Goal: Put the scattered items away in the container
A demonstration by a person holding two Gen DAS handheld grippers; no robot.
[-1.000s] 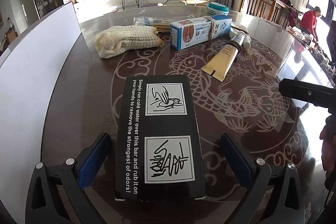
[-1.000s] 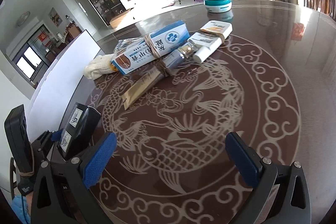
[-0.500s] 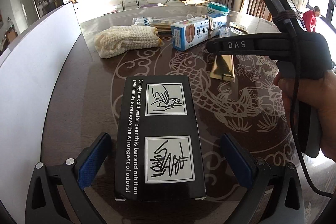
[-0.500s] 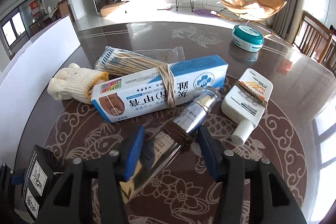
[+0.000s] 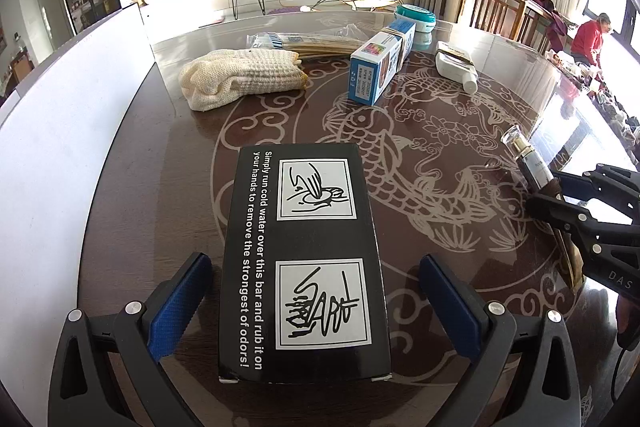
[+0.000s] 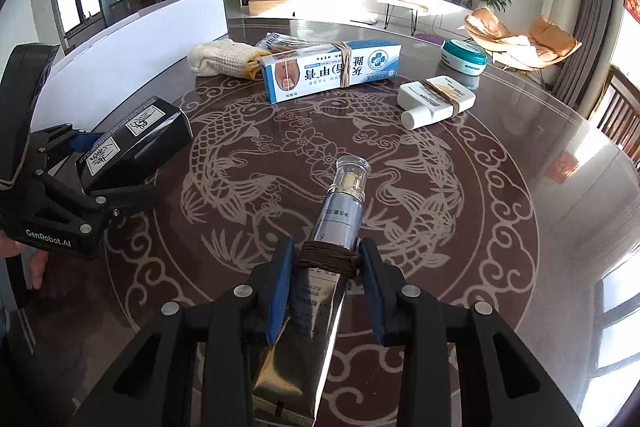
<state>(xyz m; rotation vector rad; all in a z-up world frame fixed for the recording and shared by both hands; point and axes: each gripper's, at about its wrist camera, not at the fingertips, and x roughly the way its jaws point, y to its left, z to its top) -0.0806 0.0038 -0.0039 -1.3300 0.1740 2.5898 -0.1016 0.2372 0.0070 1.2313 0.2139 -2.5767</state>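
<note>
A: Step in hand? Nearest first.

B: Right gripper (image 6: 326, 259) fingers pinch the cosmetic tube (image 6: 320, 287) at its twine wrap, clear cap pointing away, tube seemingly lifted off the counter (image 6: 500, 247). A pick looks made; carry comes next.

A: Left side?

B: Left gripper (image 5: 312, 301) fingers spread wide, straddling the black box (image 5: 306, 259) without touching it. Box lies flat, lid shut.

A: So what does the next move call for?

B: My read: the black box is the container, left of the tube. It needs opening before the tube can go in.

A: Beyond the box?

B: Further on: knit gloves (image 5: 240, 79), blue-and-white carton (image 6: 332, 69), white bottle (image 6: 436, 101), swab packet (image 5: 304, 43), teal jar (image 6: 464, 55). All loose.

A: Surface, room?

B: Dark glossy counter with fish inlay, glare. White board (image 5: 60, 131) left of box. Living room behind: television, orange chair, plants.
</note>
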